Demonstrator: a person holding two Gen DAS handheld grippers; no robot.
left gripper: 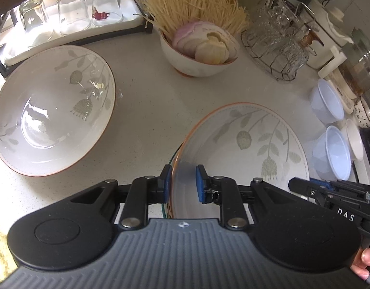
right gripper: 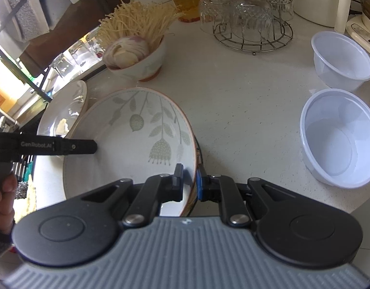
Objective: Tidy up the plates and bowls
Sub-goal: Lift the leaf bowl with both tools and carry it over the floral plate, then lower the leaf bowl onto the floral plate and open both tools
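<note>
A white bowl with a green leaf pattern and an orange rim [left gripper: 245,144] [right gripper: 136,142] is held between both grippers above the pale counter. My left gripper [left gripper: 183,184] straddles its left rim, one blue pad inside and one outside, with a small gap showing. My right gripper [right gripper: 189,180] is shut on its right rim. A second, matching bowl [left gripper: 52,110] [right gripper: 64,113] sits on the counter to the left.
A bowl of noodles and sliced onion [left gripper: 199,48] [right gripper: 136,55] stands behind. A tray of upturned glasses [left gripper: 71,12] is at the back left. A wire rack of glassware [left gripper: 279,41] [right gripper: 252,16] and two translucent plastic bowls [right gripper: 339,134] [right gripper: 341,60] stand at the right.
</note>
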